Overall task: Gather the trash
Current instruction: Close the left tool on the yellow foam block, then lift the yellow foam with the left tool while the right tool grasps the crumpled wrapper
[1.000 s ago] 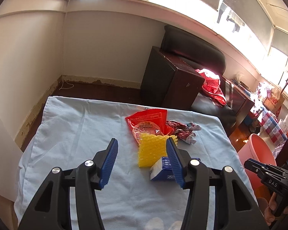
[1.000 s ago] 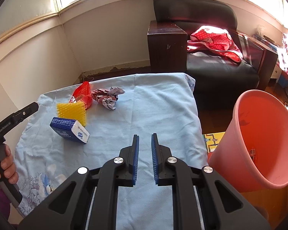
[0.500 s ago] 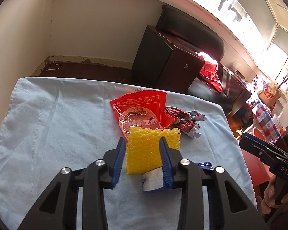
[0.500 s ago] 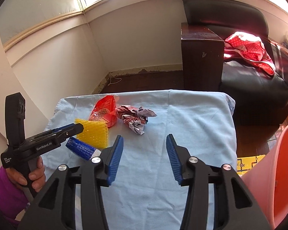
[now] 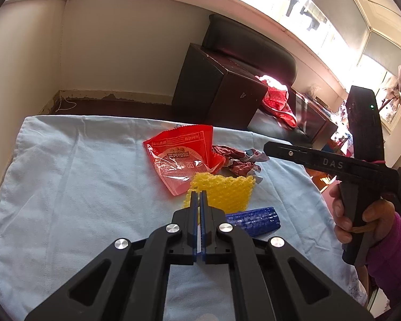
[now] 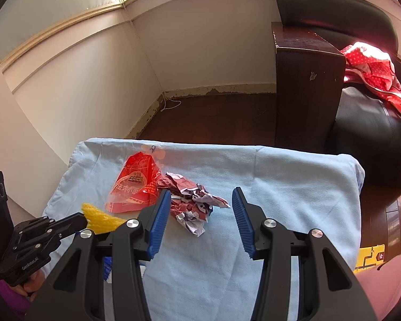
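Fingers (image 5: 195,208) of your left gripper (image 5: 200,196) have just been closing and now stand shut on the near edge of the yellow mesh (image 5: 227,191), with a strip of it showing between the blue pads. Your right gripper (image 6: 201,203) has its fingers (image 6: 160,220) parted, having just been opening, with nothing pressed between them; the crumpled wrapper (image 6: 192,203) shows in the gap, lying on the cloth beyond the tips.

All the trash sits toward the far left corner of the table (image 6: 294,187), which is covered by a light blue cloth. The red packet (image 5: 181,160) lies nearest the far edge, flat, with its clear window up. The wrapper touches its right side. The mesh lies just nearer you than the packet and overlaps its near corner. A blue box (image 5: 254,218) lies right of your left fingers, touching the mesh's near edge.

Your right hand (image 5: 361,214), in a purple sleeve (image 5: 393,251), shows at the table's right edge in the left view. Beyond the far edge stand a dark cabinet (image 6: 304,91) and a black sofa (image 6: 374,133) with a red cloth (image 6: 374,72) on it.
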Motion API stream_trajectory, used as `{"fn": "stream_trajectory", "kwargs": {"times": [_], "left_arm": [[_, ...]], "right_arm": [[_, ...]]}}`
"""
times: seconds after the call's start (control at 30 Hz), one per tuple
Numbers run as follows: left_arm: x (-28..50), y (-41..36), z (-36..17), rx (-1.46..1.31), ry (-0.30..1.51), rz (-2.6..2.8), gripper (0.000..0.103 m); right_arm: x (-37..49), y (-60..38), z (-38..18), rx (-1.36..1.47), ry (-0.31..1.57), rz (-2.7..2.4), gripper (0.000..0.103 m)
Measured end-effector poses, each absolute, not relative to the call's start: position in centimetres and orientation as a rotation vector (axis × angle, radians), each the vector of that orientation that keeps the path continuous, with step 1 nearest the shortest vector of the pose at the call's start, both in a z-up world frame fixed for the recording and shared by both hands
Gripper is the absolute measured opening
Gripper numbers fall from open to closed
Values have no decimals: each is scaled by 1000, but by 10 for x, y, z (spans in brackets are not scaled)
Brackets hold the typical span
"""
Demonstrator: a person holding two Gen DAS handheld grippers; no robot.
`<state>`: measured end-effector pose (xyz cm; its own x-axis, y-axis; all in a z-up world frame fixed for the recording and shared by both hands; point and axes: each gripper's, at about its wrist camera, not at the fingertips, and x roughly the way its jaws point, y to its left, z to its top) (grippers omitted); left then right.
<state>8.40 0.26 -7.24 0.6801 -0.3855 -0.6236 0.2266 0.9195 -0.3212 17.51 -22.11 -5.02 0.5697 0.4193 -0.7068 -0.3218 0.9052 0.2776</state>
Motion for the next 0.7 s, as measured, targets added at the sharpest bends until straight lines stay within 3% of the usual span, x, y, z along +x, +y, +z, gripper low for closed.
{"fn": "stream_trajectory", "kwargs": {"times": [0.37, 0.47, 0.7], "left_arm": [[74, 12, -69, -263, 741, -337, 0], [70, 12, -63, -268, 727, -338, 0], [58, 9, -47, -269, 686, -344, 0]], "right_arm": [[190, -203, -76, 67, 913, 467, 48], [180, -202, -73, 56, 892, 478, 26], [147, -203, -60, 22, 843, 437, 18]]}}
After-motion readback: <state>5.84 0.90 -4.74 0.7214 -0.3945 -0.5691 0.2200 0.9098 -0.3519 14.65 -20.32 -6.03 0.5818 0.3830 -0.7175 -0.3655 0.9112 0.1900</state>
